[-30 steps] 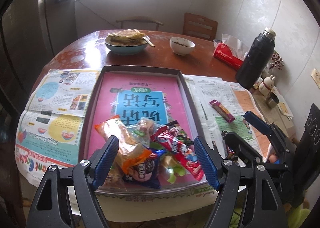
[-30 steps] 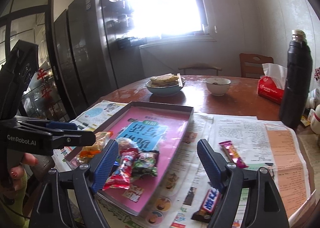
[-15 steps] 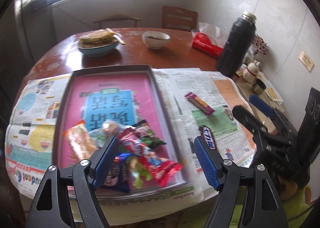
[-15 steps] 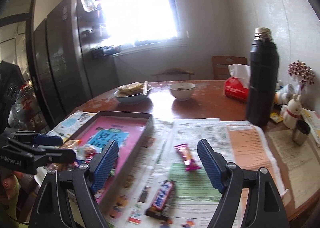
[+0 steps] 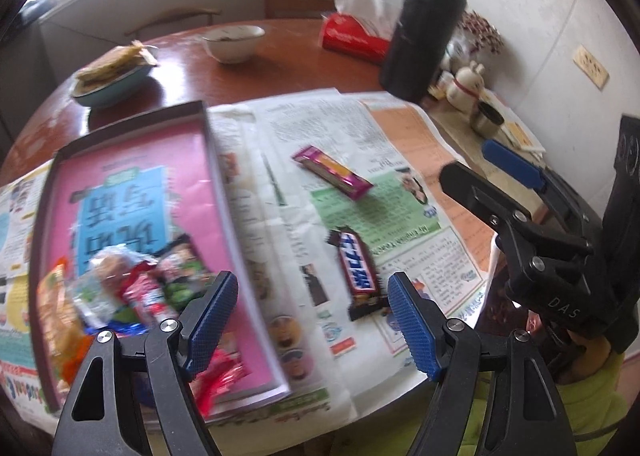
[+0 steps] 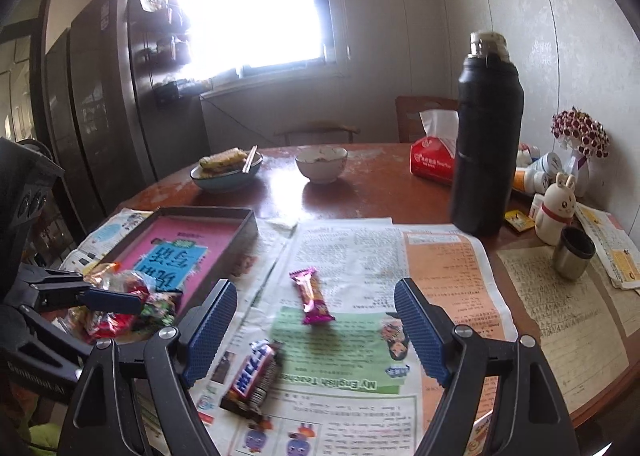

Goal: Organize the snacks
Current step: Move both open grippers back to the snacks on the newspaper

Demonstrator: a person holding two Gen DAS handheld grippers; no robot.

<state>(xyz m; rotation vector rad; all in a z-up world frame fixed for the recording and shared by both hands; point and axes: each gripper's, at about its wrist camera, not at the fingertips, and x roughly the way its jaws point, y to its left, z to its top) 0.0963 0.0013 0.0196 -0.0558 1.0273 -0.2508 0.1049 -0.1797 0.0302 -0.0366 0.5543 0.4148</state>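
A shallow pink-lined box [image 5: 132, 160] holds a pile of snack packets [image 5: 120, 292] at its near end; the box also shows in the right wrist view [image 6: 188, 248]. A Snickers bar [image 5: 358, 272] [image 6: 252, 376] and a pink wrapped bar [image 5: 332, 172] [image 6: 312, 296] lie on the newspaper right of the box. My left gripper [image 5: 312, 320] is open and empty, low over the newspaper just left of the Snickers. My right gripper [image 6: 316, 328] is open and empty above both bars; it also shows in the left wrist view [image 5: 488, 172].
A tall black thermos [image 6: 486, 136], a red tissue pack [image 6: 434, 160], a white bowl [image 6: 322, 164] and a blue bowl of food [image 6: 226, 172] stand further back. A small metal cup [image 6: 572, 252] and a rabbit figure [image 6: 558, 208] are at the right. The table edge is near.
Both grippers have swung to the right, away from the box and toward the two bars on the newspaper. Both stay open and empty.
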